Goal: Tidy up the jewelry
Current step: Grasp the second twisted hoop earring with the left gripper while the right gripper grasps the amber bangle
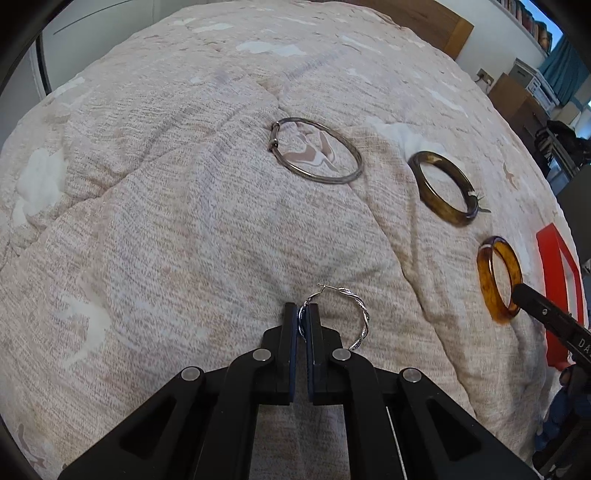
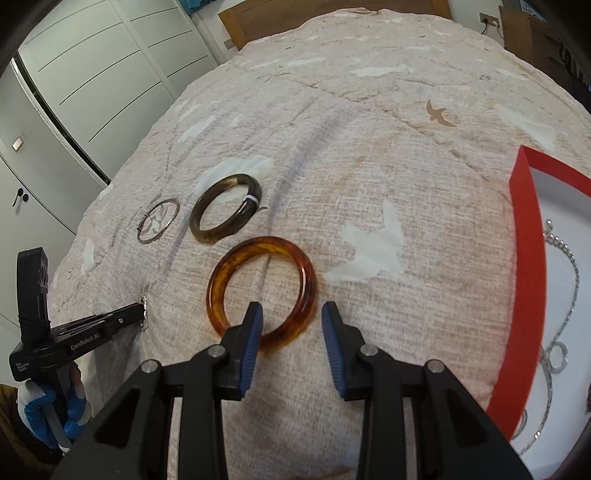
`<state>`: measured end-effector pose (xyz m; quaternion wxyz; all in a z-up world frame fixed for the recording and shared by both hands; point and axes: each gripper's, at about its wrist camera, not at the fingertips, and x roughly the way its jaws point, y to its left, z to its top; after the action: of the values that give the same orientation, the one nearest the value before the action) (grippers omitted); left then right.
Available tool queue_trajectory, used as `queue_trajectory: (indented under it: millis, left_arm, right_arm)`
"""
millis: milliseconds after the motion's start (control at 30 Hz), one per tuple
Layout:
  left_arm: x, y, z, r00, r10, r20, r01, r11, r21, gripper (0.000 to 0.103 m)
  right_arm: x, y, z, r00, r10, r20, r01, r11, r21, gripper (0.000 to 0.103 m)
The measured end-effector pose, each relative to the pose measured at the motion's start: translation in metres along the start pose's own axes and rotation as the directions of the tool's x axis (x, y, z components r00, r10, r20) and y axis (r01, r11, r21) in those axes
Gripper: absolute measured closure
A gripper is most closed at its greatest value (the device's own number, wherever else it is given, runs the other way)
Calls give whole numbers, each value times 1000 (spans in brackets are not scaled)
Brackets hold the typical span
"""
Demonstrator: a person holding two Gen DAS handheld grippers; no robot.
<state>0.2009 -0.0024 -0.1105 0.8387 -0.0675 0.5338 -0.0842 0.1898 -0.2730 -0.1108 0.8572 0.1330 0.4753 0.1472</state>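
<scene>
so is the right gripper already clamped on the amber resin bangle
No, the right gripper stands open, one finger inside the amber resin bangle.

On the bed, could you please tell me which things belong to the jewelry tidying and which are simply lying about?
Part of the job:
- twisted silver hoop, clamped in the left tool
- amber bangle, below the open right tool
- dark brown bangle
- thin metal hoop
- red tray holding a silver chain

Just lying about:
- bedspread
- wooden headboard
- wardrobe

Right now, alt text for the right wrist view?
The right gripper hangs open over an amber bangle on a beige quilt. Beyond lie a dark bangle and a thin hoop; a red tray holds a silver chain.
</scene>
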Motion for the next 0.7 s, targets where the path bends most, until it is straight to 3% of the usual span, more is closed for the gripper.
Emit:
queue_trajectory:
  millis: [433,700]
  left_arm:
    - [5,0,10,1000,8,10,-8,1000,-13,99]
    - [3,-6,13,999,32,13,-32,999,-2,99]
  right_arm:
    - [22,1,2,999,-34,-12,34,999,-36,72]
    - [24,6,0,999,-48,-22,47,998,-45,93]
